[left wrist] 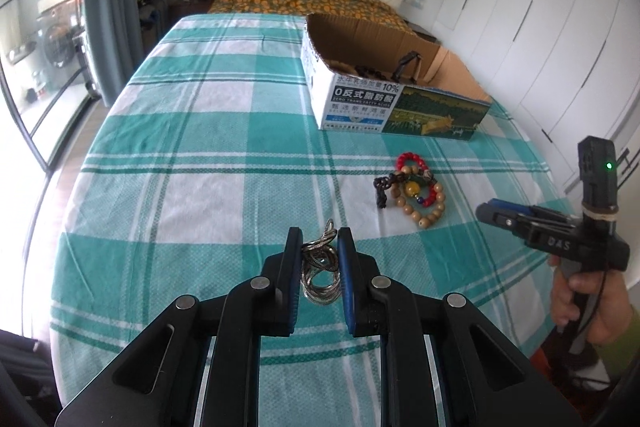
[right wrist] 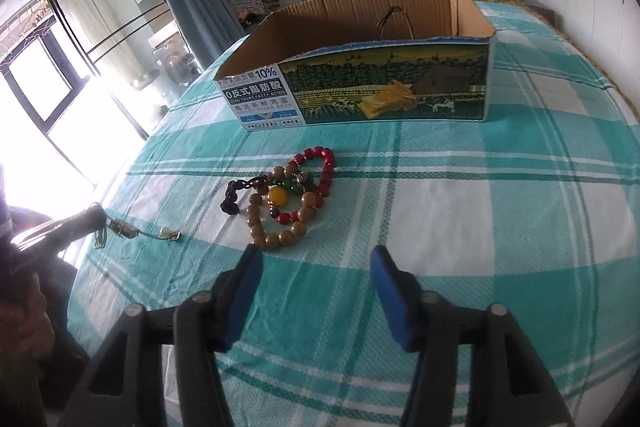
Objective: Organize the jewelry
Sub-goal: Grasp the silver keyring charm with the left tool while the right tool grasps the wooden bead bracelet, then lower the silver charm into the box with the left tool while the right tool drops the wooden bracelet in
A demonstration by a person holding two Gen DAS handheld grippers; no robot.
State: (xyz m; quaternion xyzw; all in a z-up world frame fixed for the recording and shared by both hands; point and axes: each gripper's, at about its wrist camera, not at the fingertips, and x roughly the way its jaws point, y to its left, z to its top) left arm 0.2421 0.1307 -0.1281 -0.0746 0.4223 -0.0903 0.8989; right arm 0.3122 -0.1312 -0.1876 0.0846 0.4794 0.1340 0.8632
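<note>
Wrist cams, bed (left wrist: 192, 131) shared (close)

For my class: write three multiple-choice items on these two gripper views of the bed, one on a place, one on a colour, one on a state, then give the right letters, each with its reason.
1. Where do the bead bracelets lie?
A. on the bedsheet in front of the cardboard box
B. inside the box
C. on the pillow

2. What colour are the sheet's checks?
A. red and black
B. teal and white
C. plain yellow

3. What is the left gripper doing?
A. open, empty
B. clamping the box
C. shut on the silver chain

Answers: A, they lie on the sheet before the box; B, teal and white squares; C, chain pinched between its pads.
</note>
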